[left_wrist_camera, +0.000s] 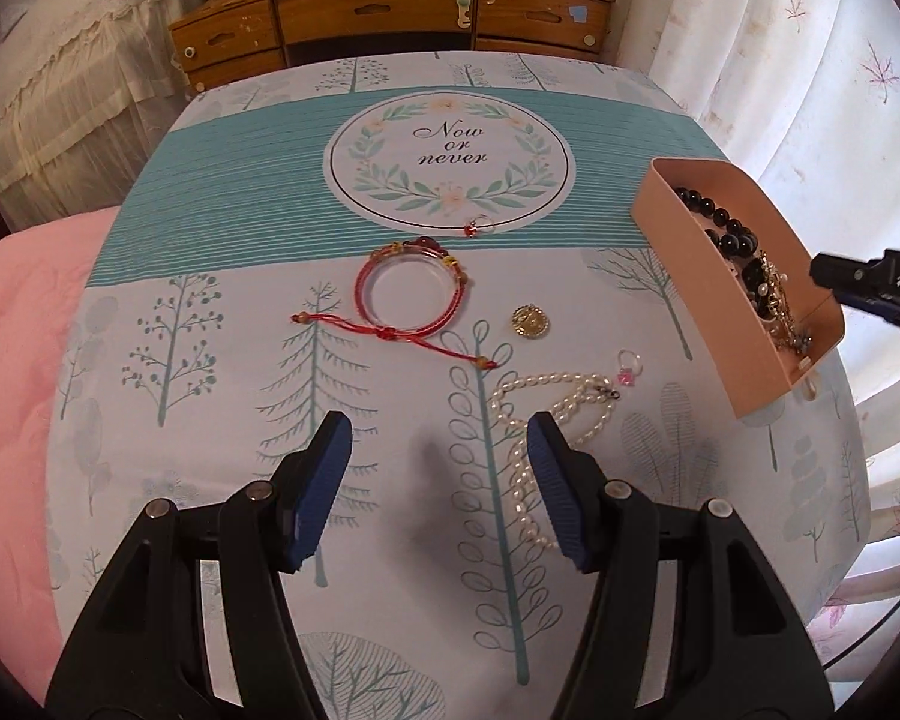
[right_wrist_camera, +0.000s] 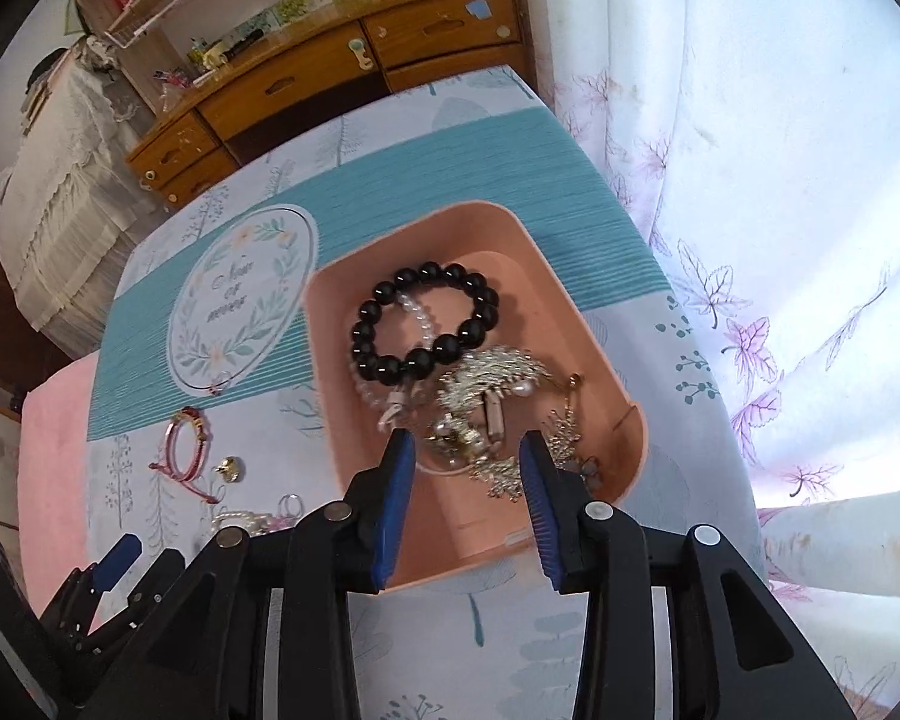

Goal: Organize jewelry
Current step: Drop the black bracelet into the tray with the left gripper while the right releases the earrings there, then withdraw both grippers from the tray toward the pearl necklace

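Two black hand-held grippers with blue pads are hovering over a tree-printed tablecloth point(left_wrist_camera: 210, 360).
At lower frame, the left gripper point(left_wrist_camera: 439, 435) is gaping empty beside a white pearl necklace point(left_wrist_camera: 531, 420); the right gripper point(right_wrist_camera: 468, 450) is standing part-open, holding nothing, above the peach plastic tray point(right_wrist_camera: 576, 324) at centre, a black bead bracelet point(right_wrist_camera: 426, 324) lying farther in.

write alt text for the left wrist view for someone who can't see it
The open left gripper hovers over a tree-patterned tablecloth, with a pearl necklace lying by its right finger. Further off lie a red cord bracelet, a gold pendant and two small rings. A pink tray at right holds black beads and other jewelry.
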### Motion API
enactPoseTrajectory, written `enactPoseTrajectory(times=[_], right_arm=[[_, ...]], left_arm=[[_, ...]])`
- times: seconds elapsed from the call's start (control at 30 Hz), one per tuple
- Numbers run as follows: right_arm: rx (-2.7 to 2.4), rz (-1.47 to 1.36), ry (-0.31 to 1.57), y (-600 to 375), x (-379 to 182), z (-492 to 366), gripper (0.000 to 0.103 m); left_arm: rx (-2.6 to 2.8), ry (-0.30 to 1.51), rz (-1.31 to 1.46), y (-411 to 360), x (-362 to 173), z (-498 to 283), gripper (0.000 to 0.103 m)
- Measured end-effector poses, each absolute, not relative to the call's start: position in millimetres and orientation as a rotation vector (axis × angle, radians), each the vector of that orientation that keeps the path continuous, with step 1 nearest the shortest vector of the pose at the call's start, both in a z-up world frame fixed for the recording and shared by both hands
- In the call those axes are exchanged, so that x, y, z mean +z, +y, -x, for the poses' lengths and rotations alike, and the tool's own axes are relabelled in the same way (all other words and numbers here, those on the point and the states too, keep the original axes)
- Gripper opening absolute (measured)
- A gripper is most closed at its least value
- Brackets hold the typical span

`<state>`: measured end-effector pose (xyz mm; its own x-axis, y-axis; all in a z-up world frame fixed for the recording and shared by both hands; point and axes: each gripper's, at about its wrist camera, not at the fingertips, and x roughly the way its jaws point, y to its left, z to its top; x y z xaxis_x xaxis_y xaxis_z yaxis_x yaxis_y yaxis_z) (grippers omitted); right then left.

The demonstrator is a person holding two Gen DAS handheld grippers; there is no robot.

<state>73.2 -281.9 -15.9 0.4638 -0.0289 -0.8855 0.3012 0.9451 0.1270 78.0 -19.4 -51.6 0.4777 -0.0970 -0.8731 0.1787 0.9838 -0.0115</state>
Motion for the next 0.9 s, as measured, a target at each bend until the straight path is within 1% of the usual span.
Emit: enactPoseTrajectory(times=[0.23, 0.4, 0.57, 0.9], right_arm=[[-0.118, -0.221, 1.000, -234.8, 15.9, -49.2, 0.036], [-0.061, -0.169, 0.999, -198.0, 20.8, -38.8, 0.036], [-0.019, -0.144, 1.027, -174.5, 10.6, -32.6, 0.036], [0.043, -0.089, 1.089, -152.7, -30.2, -24.6, 0.036]], left_arm=[[-0.166, 1.049, -0.084, -11.9, -47.0, -64.0, 0.058], [-0.159, 1.038, -0.081, -6.1, -43.9, -54.9, 0.058], [-0.150, 1.041, -0.074, 1.6, -44.2, -48.2, 0.058], [-0.138, 1.059, -0.043, 17.5, -55.9, -42.6, 0.058]])
